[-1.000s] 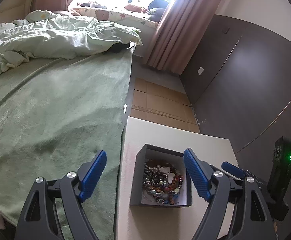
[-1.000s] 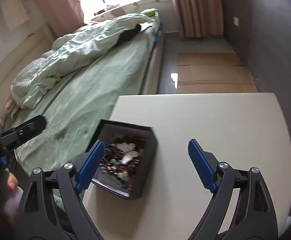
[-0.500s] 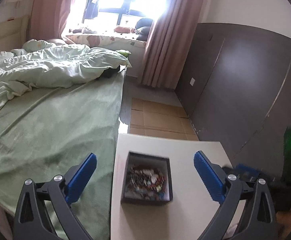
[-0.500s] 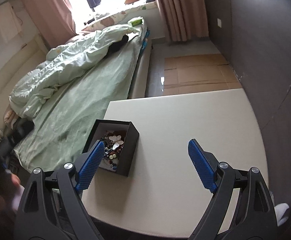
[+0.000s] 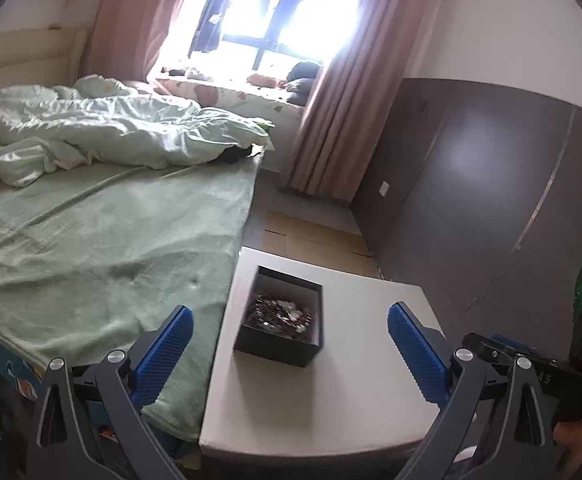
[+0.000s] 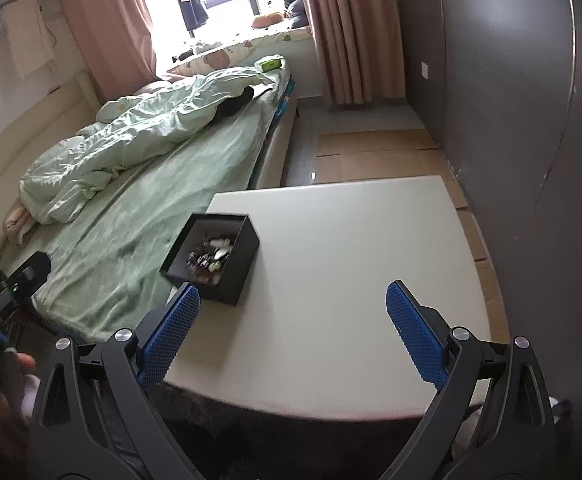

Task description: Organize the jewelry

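Observation:
A black open box (image 5: 279, 346) (image 6: 239, 276) stands near the left edge of the white table (image 5: 343, 396) (image 6: 355, 264). Inside it lies a heap of beaded jewelry (image 5: 281, 314) (image 6: 211, 256). My left gripper (image 5: 289, 324) is open, well back from the box and above the table's near part, nothing between its blue pads. My right gripper (image 6: 293, 304) hangs over the table's near edge, right of the box; its jaws are opening and hold nothing. The right gripper's body (image 5: 547, 376) shows at the right of the left wrist view.
A bed with a green blanket (image 5: 91, 248) (image 6: 163, 184) and a crumpled quilt (image 5: 103, 132) runs along the table's left side. A dark wardrobe wall (image 5: 491, 200) (image 6: 511, 100) stands to the right. Cardboard sheets (image 6: 375, 152) cover the floor beyond the table, before a curtained window (image 5: 275, 24).
Both grippers have drawn back and risen from the box, which now looks smaller and farther. The left gripper's jaws have spread wider; the right's have widened a little.

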`<state>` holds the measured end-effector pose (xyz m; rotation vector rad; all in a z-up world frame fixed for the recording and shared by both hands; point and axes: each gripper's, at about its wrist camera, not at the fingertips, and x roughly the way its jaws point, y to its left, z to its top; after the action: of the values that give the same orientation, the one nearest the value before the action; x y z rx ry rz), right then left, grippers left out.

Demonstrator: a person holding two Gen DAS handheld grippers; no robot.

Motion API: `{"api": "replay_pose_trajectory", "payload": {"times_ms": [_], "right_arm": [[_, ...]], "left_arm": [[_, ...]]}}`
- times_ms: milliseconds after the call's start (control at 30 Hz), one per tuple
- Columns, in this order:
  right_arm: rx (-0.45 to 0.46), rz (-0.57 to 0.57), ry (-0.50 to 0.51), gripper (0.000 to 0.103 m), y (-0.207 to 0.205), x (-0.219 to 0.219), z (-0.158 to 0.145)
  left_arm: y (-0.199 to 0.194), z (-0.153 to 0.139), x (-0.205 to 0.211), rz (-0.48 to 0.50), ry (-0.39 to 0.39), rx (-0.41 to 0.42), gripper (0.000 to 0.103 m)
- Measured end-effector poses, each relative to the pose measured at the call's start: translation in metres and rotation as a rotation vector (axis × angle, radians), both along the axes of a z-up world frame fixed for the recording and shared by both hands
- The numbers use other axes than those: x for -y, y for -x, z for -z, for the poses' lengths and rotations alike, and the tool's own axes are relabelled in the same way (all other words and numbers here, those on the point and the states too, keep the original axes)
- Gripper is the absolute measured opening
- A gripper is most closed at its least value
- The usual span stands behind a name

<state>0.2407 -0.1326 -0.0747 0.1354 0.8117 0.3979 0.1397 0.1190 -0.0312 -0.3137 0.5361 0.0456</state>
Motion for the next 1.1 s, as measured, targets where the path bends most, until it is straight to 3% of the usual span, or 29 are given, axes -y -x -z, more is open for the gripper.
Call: {"api": "replay_pose_trajectory", "payload": {"times_ms": [333, 400, 533, 833, 1000, 1100], "right_arm": [[0.042, 0.043, -0.011, 0.095, 0.056, 0.024, -0.013], [0.049, 0.057, -0.014, 0.095, 0.065, 0.031, -0.015], [0.071, 0.065, -0.02, 0.095, 0.08, 0.039, -0.019], [0.081, 0.068, -0.019, 0.095, 0.096, 0.052, -0.018], [0.109, 0.072, -0.014, 0.095, 0.099, 0.052, -0.018], [0.108, 0.07, -0.012, 0.095, 0.098, 0.051, -0.017]], "left_arm": [[0.038, -0.007, 0.042, 0.048, -0.061, 0.009, 0.094], [0.047, -0.009, 0.051, 0.014, -0.12, 0.01, 0.094], [0.059, -0.011, 0.062, 0.035, -0.166, 0.02, 0.094], [0.072, -0.007, 0.065, 0.095, -0.176, 0.02, 0.094], [0.071, -0.005, 0.075, 0.093, -0.237, 0.048, 0.094], [0.069, -0.005, 0.072, 0.099, -0.219, 0.054, 0.095]]}}
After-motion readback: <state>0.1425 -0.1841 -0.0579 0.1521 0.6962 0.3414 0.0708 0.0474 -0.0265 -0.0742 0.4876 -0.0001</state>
